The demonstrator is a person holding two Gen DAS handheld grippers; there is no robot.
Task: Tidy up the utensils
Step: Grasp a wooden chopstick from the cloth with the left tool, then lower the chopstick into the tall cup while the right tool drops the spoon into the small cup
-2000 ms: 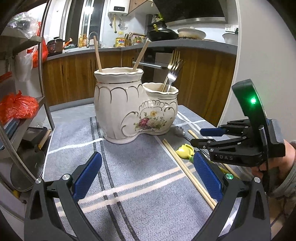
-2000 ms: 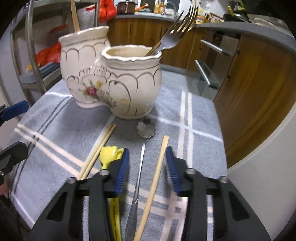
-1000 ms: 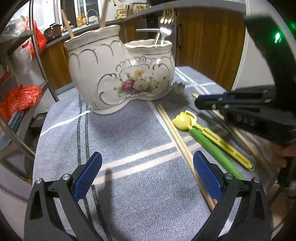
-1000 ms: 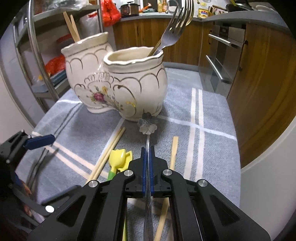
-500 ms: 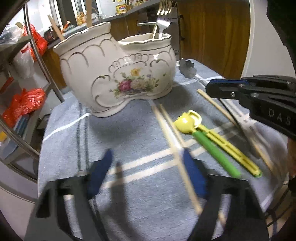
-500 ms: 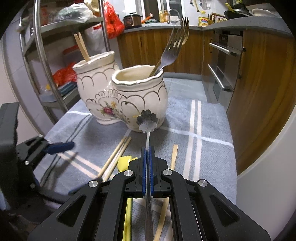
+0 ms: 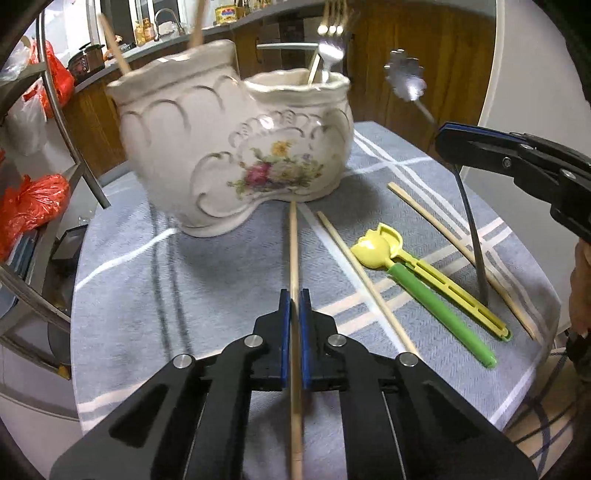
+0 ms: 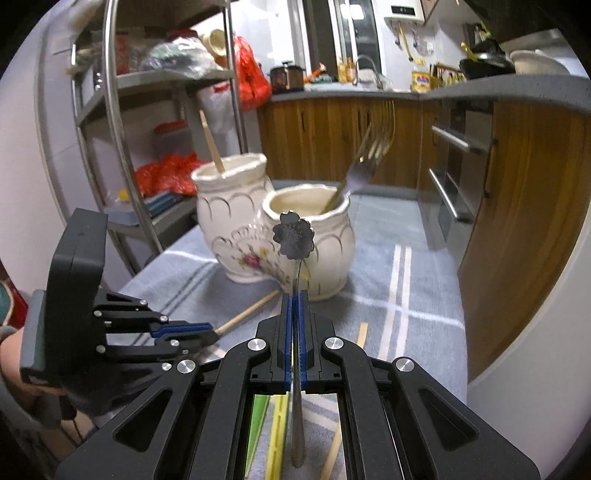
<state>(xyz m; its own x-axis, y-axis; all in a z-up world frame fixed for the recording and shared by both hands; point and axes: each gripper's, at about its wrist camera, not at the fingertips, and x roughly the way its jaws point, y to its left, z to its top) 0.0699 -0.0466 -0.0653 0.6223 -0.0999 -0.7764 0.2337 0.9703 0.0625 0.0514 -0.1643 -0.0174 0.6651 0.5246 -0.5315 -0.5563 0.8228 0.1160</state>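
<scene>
Right tongs: clamped on spoon, shaft pointing at holder, frame centre | left tongs: clamped on chopstick, likewise aimed.

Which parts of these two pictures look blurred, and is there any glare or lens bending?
Left wrist view: the forks and the flower-headed spoon are smeared, the spoon head glares white, and the ceramic holder is slightly soft. Right wrist view: the forks are streaked; the spoon head is dark and fairly sharp. Both views bend straight lines near the edges.
</scene>
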